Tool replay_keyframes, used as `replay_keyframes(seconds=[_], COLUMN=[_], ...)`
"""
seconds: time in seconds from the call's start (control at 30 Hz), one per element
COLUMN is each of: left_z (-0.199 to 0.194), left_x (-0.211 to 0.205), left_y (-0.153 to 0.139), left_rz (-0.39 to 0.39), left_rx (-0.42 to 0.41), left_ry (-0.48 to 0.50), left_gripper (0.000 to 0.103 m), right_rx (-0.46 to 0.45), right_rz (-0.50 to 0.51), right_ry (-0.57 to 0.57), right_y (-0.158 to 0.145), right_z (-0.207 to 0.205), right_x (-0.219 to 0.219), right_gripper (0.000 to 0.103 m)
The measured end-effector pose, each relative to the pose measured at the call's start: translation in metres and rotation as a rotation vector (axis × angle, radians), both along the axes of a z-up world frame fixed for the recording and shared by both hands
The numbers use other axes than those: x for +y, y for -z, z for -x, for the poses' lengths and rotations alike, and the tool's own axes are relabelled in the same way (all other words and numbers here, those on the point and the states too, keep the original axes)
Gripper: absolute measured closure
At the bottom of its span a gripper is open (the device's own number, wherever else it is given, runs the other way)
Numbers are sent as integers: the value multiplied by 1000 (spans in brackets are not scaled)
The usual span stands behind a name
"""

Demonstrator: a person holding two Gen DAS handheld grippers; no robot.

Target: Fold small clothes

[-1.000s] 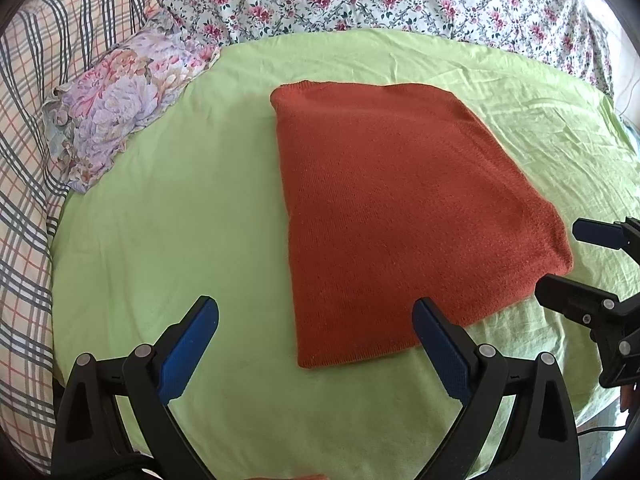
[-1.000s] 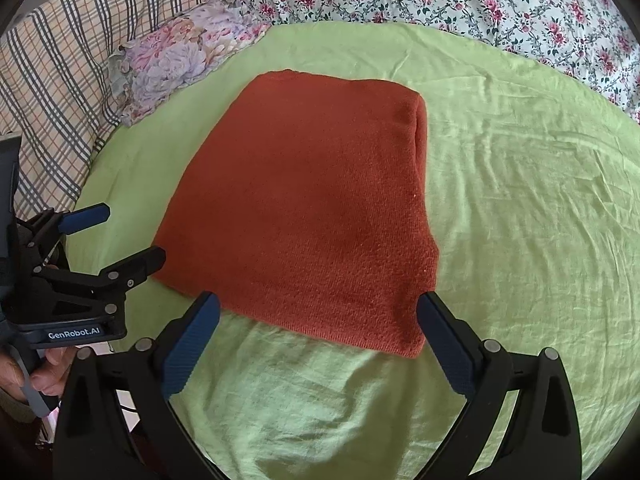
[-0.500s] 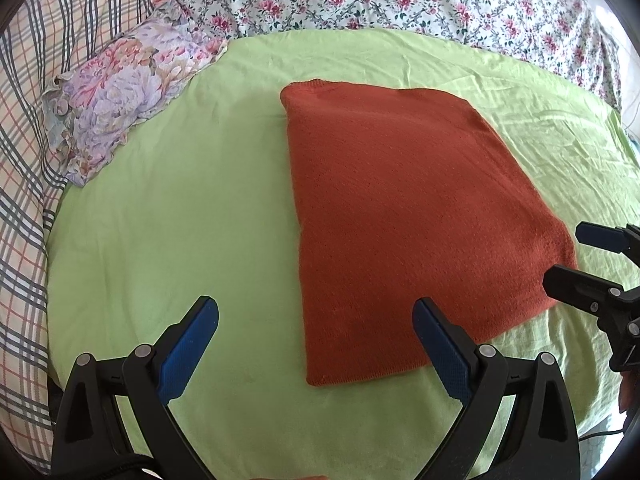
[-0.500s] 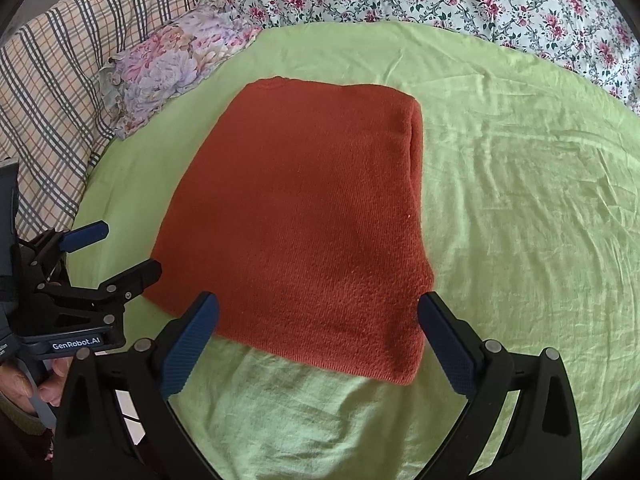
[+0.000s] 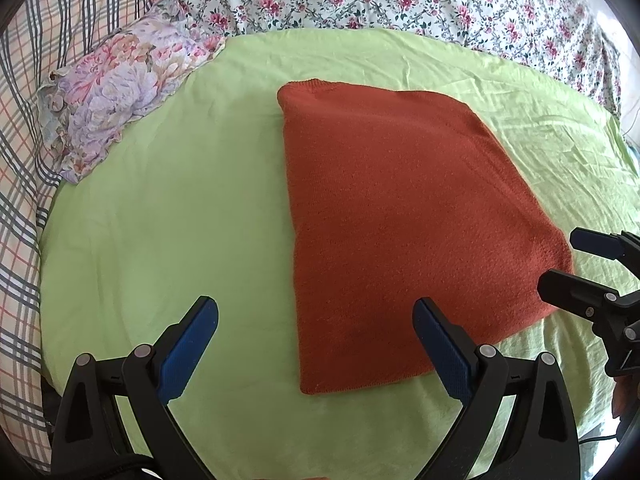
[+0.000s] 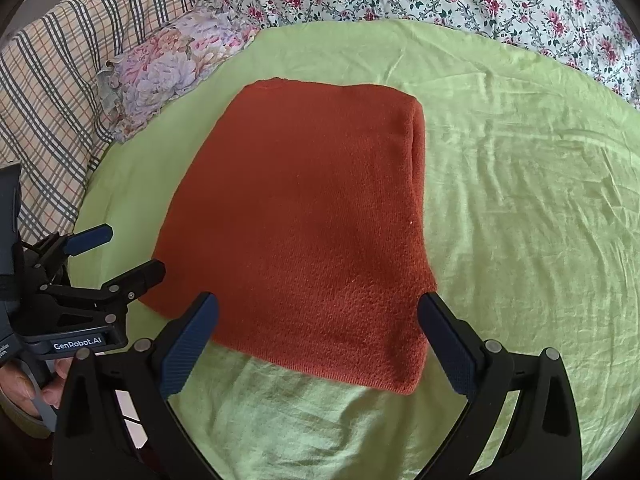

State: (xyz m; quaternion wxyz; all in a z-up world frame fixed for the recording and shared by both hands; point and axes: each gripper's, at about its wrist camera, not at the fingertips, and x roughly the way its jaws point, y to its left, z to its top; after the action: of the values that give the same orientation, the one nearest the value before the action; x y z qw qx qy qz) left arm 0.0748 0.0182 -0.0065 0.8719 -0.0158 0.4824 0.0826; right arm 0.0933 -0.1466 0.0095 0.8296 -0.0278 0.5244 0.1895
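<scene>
The green sheet (image 5: pixel 168 208) covers the bed, and the rust-red sweater (image 5: pixel 400 216) lies flat on it, already folded into a tidy rectangle, with the flowered pillow (image 5: pixel 120 92) well apart to its far left. Your next move looks like one more fold, near edge over to far edge. To do it well, bring each gripper to a near corner of the sweater and bite through every layer, not just the top one; the thick doubled edge along the sweater's right side (image 6: pixel 416 184) may slip apart otherwise. Lift both corners together, carry them level, and lay them square on the far edge.

Your left gripper (image 5: pixel 316 344) hovers just in front of the sweater's near left corner, jaws spread wide and holding nothing. Your right gripper (image 6: pixel 320 340) hangs over the sweater's near right corner, jaws equally wide and empty.

The only writing you can read is "GenRobot.AI" (image 6: pixel 77 345), printed on the left gripper's body.
</scene>
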Motion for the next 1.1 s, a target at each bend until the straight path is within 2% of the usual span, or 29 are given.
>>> replay_keyframes(seconds=[1.1], left_z=[6], left_x=[-6], left_y=[-5], left_rz=[-1], left_rx=[-10], left_ry=[15], left_gripper=[5], right_rx=[-10], right_rz=[-8], right_ry=[2], right_y=[-2], right_z=[6], right_x=[0], right_gripper=[3])
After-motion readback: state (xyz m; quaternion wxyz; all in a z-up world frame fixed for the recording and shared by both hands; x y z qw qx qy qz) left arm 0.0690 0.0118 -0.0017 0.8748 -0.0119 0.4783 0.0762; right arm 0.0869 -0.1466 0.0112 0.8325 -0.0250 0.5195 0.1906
